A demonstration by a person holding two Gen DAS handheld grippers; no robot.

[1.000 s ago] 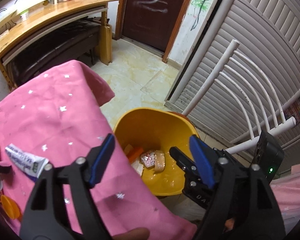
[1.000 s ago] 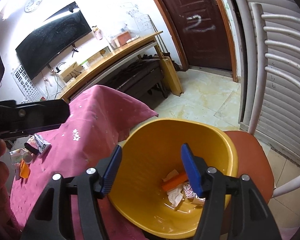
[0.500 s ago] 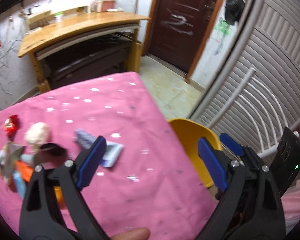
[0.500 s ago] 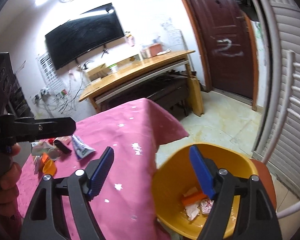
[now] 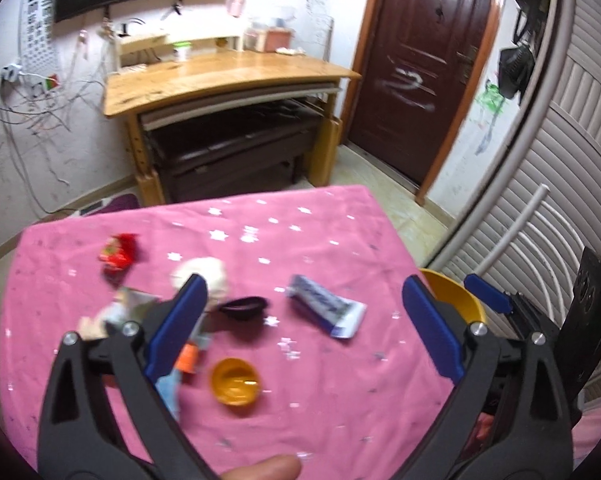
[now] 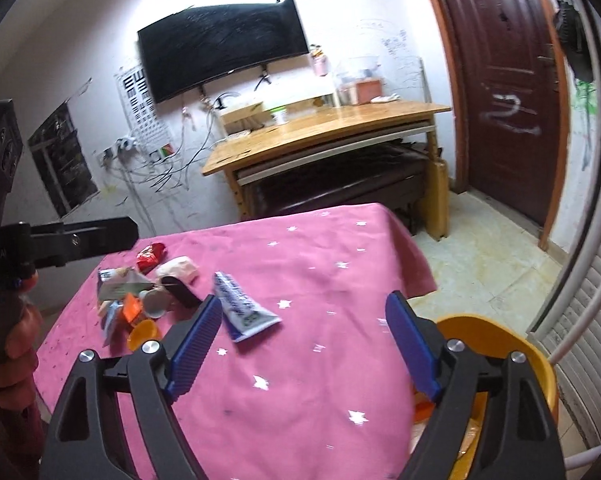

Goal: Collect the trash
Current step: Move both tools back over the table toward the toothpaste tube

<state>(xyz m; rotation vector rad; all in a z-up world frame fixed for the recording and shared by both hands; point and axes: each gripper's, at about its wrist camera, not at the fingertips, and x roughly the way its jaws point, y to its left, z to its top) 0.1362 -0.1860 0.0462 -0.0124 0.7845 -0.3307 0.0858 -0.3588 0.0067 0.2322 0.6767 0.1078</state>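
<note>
Trash: we saw what remained of it lying on the pink star-print tablecloth (image 5: 320, 400), mostly in a cluster toward the left edge.
Change of view: a second before, both cameras looked down into the yellow bin (image 6: 496, 344); by this moment both had swung back over the table, so that only the bin's rim showed off the right edge of the cloth.
Left tongs (image 5: 300, 324): we found them empty and still spreading, nothing between the blue pads (image 5: 176, 324).
Right tongs (image 6: 304, 344): likewise empty and still widening, hanging above bare cloth near the front right of the table.
Meaning for the task: we judged that one drop into the bin was over and another pick was starting; wrappers already lay in the bin's bottom.
Toothpaste tube (image 6: 240, 308): we saw it lying flat near the middle of the cloth, apart from the cluster, just beyond the right tongs' left pad and nearer them than any other piece.
Orange cap (image 5: 234, 380): it sat open side up toward the front edge, between the left tongs' arms in that view and below their tips.
Black hair tie (image 5: 244, 306): it lay just beyond the left pad, beside a pale crumpled wad (image 5: 204, 274).
Red wrapper (image 5: 118, 254): farthest back on the left, well apart from both tongs.
Mixed scraps (image 6: 120, 292): blurred and heaped together by the left edge; we could not tell them apart.
</note>
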